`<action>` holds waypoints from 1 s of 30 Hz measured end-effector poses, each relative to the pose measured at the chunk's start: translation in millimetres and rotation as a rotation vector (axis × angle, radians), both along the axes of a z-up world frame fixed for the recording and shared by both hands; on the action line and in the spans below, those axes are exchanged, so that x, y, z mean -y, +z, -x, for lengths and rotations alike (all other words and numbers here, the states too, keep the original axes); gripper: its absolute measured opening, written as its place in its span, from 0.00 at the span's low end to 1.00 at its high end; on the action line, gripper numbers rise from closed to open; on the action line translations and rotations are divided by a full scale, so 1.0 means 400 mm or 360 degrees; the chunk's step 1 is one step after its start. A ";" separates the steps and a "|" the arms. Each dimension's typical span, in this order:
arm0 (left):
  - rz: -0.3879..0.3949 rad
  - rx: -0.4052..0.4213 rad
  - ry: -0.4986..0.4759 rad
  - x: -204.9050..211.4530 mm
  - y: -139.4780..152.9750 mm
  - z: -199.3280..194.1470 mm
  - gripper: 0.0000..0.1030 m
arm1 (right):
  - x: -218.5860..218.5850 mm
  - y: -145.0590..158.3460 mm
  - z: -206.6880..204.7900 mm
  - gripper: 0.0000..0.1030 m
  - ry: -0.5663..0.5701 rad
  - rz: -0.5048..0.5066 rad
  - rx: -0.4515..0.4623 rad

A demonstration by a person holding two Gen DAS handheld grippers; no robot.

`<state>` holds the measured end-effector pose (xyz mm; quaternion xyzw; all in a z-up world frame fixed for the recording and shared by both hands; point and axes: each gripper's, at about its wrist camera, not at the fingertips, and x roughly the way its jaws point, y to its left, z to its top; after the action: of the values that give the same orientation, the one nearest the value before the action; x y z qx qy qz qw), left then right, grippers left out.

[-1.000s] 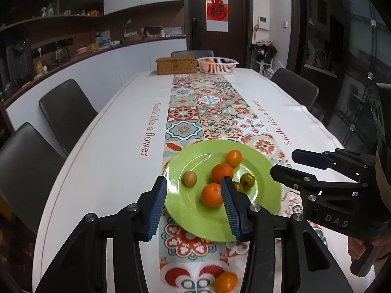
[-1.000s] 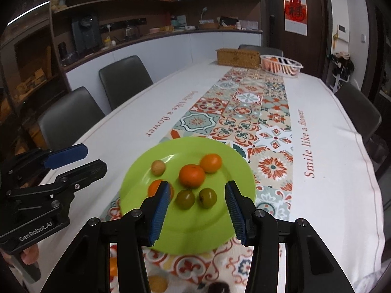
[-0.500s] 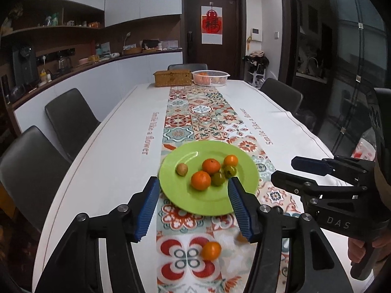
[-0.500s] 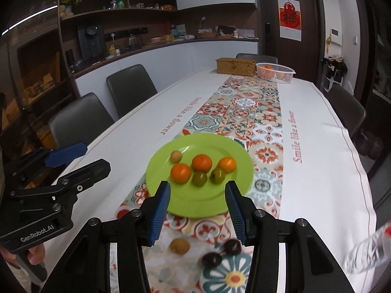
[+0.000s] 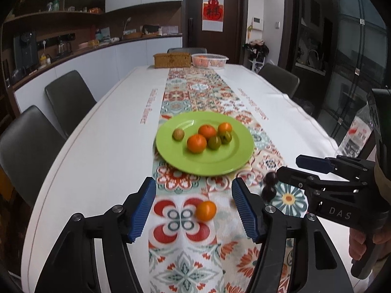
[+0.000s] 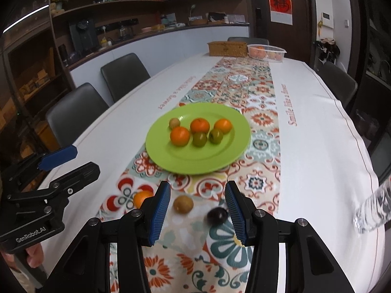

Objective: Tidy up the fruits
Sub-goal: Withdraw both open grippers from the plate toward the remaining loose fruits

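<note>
"DAS" is printed on the right gripper (image 5: 317,168); "GenRobot.AI" on the left gripper (image 6: 70,161). The tablecloth (image 6: 317,146) reads "Smile like a flower". The door poster (image 5: 212,12) shows a red Chinese character

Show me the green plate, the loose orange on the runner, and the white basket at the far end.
green plate (image 5: 220,163), left wrist view, bare near part inside the rim
loose orange (image 5: 206,210), left wrist view, middle of the fruit
white basket (image 6: 266,53), right wrist view, slatted side wall
</note>
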<state>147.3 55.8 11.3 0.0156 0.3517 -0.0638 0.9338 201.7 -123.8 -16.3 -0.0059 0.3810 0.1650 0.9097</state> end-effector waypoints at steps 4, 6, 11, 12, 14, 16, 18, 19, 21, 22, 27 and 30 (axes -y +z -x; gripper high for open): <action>0.0004 -0.0074 -0.0006 0.000 -0.041 0.001 0.62 | 0.002 -0.030 0.007 0.46 -0.0004 0.0018 -0.0045; -0.0002 -0.0107 -0.0016 0.002 -0.064 0.002 0.62 | 0.002 -0.047 0.010 0.46 -0.0003 0.0030 -0.0071; -0.0015 -0.0150 -0.0060 0.014 -0.103 0.000 0.62 | 0.010 -0.086 0.012 0.46 -0.0019 0.0043 -0.0134; -0.0016 -0.0157 -0.0069 0.016 -0.109 -0.003 0.62 | 0.011 -0.094 0.010 0.46 -0.0023 0.0048 -0.0147; -0.0023 -0.0168 -0.0084 0.019 -0.122 -0.008 0.62 | 0.017 -0.106 0.007 0.46 -0.0031 0.0055 -0.0166; -0.0033 -0.0185 -0.0100 0.023 -0.134 -0.016 0.62 | 0.019 -0.118 0.004 0.46 -0.0037 0.0064 -0.0180; -0.0038 -0.0198 -0.0116 0.025 -0.146 -0.023 0.62 | 0.020 -0.129 -0.001 0.46 -0.0037 0.0071 -0.0193; -0.0040 -0.0204 -0.0126 0.026 -0.152 -0.026 0.62 | 0.020 -0.133 -0.002 0.46 -0.0039 0.0075 -0.0199; -0.0050 -0.0219 -0.0141 0.028 -0.165 -0.034 0.62 | 0.021 -0.143 -0.008 0.46 -0.0040 0.0077 -0.0215; -0.0052 -0.0223 -0.0145 0.029 -0.168 -0.037 0.62 | 0.021 -0.148 -0.011 0.46 -0.0040 0.0078 -0.0223; -0.0062 -0.0257 -0.0168 0.035 -0.192 -0.061 0.61 | 0.020 -0.167 -0.026 0.46 -0.0037 0.0084 -0.0252; -0.0054 -0.0274 -0.0176 0.036 -0.202 -0.076 0.61 | 0.018 -0.174 -0.035 0.46 -0.0032 0.0086 -0.0259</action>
<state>177.6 41.2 -69.7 0.0452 0.4304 -0.1105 0.8947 215.8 -130.8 -85.7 -0.0134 0.4580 0.1455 0.8768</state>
